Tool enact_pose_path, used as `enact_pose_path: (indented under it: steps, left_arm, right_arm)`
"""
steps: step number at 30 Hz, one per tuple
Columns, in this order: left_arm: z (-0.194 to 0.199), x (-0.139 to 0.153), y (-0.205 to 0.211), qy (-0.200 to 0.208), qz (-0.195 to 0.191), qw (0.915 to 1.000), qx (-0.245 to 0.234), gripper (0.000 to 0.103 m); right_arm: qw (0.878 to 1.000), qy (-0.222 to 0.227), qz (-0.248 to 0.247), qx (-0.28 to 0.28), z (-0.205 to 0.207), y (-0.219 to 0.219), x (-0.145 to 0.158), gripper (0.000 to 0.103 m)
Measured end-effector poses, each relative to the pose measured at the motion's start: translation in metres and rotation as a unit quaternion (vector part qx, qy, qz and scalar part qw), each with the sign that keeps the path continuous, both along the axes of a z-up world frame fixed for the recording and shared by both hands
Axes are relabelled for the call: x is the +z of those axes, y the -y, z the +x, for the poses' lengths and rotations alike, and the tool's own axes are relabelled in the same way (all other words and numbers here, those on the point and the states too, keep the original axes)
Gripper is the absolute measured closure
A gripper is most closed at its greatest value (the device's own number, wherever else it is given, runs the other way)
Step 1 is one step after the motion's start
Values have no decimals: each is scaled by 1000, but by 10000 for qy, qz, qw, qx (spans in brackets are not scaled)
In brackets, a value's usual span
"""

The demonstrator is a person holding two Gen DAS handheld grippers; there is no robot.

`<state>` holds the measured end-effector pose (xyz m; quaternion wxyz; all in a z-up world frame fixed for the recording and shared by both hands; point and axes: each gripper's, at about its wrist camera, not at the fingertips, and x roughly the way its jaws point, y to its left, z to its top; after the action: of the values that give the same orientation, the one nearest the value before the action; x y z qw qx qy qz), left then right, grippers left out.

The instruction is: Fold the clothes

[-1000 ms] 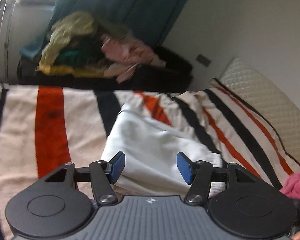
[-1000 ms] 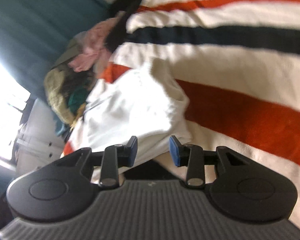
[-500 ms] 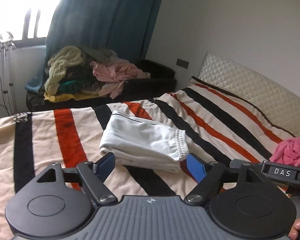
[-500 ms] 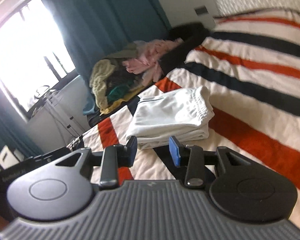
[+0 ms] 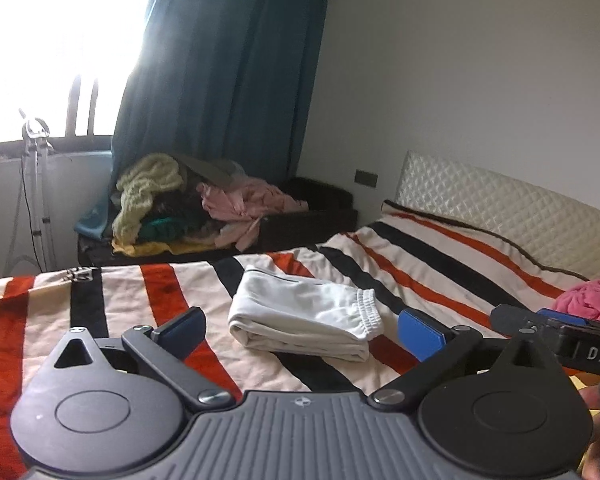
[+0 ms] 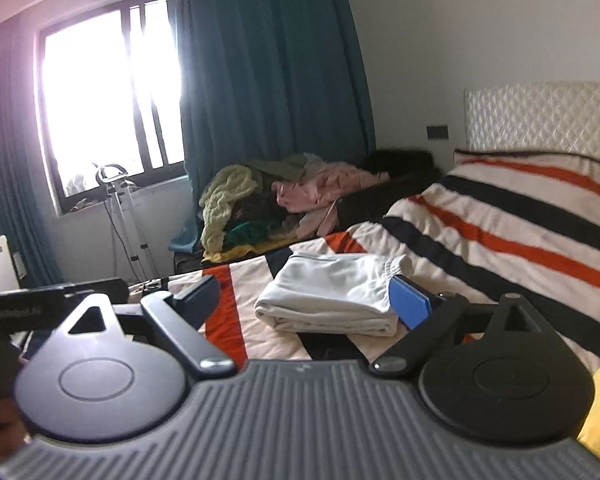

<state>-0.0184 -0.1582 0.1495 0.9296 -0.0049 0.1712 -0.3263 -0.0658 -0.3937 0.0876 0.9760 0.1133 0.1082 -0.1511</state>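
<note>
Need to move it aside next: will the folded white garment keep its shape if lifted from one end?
Probably not: the folded white garment is soft, loosely stacked cloth, so it would likely sag and unfold. Its elastic cuff end looks bulkier. It likely slides easily on the striped blanket.

A striped blanket (image 5: 148, 312) fills the lower frame. A teal curtain (image 5: 228, 80) hangs at upper centre beside a bright window (image 6: 100, 92) at upper left. A quilted headboard (image 5: 500, 208) stands at right, with a wall socket (image 5: 366, 178) just left of it.
</note>
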Motion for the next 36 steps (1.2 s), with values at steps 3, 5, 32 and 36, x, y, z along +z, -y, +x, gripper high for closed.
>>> enact_pose_path:
  steps: [3, 5, 32, 36]
  left_arm:
    - [-13, -2, -11, 142, -47, 9999, 44, 0]
    - [-22, -4, -18, 264, -46, 9996, 83, 0]
    - [-9, -85, -37, 322, 287, 9976, 542, 0]
    - [-5, -93, -33, 291, 285, 9978, 521, 0]
  right_arm:
    - [9999, 97, -75, -32, -6, -11, -9, 10]
    - [9998, 138, -91, -58, -6, -15, -16, 10]
    - [9985, -90, -325, -438, 30, -32, -93, 10]
    - [9986, -147, -254, -445, 34, -31, -101, 10]
